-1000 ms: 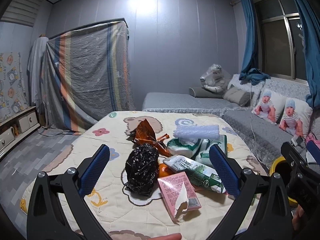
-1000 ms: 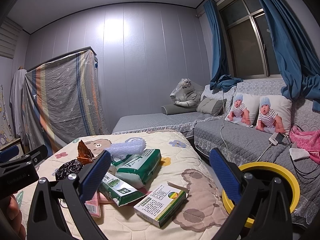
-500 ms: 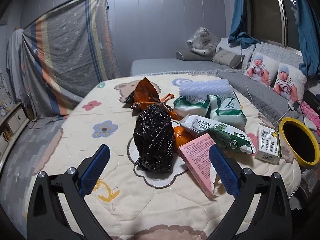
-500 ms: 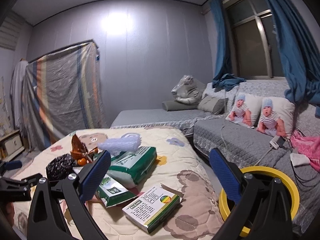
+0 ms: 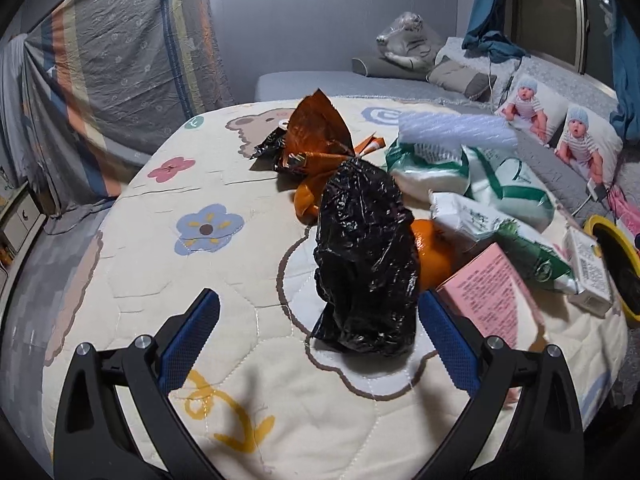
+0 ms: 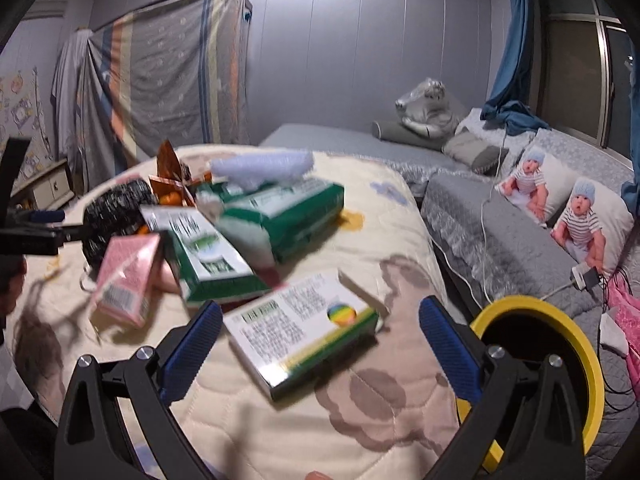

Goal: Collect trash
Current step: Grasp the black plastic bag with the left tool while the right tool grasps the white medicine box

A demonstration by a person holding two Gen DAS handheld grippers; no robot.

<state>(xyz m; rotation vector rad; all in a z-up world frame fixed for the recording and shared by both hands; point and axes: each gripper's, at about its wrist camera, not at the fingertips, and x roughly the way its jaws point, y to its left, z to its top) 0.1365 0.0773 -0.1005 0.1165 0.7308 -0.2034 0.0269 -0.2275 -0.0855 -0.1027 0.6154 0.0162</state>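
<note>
now, both claws open over the trash pile

the left claw (image 5: 316, 320) hung wide open, empty, low over the quilted tabletop (image 5: 168, 272), its blue pads on either side of the near end of the crumpled black plastic bag (image 5: 364, 256). it looked lined up that way so the soft bag could be pinched across its narrow width. just behind the bag lay an orange (image 5: 432, 252) and a copper foil wrapper (image 5: 316, 132), and to its right a pink box (image 5: 488, 296) leaned on green-and-white packets (image 5: 496, 180).

the right claw (image 6: 318, 336) was also spread apart and held nothing, aimed at the white printed box (image 6: 304, 336) lying flat and alone at the tabletop's near edge, the easiest piece to reach. the yellow-rimmed bin (image 6: 560, 344) stood just beside that edge, below it, probably so collected pieces needed only a short carry. nothing seemed gathered yet; a first grab looked likely.
</note>
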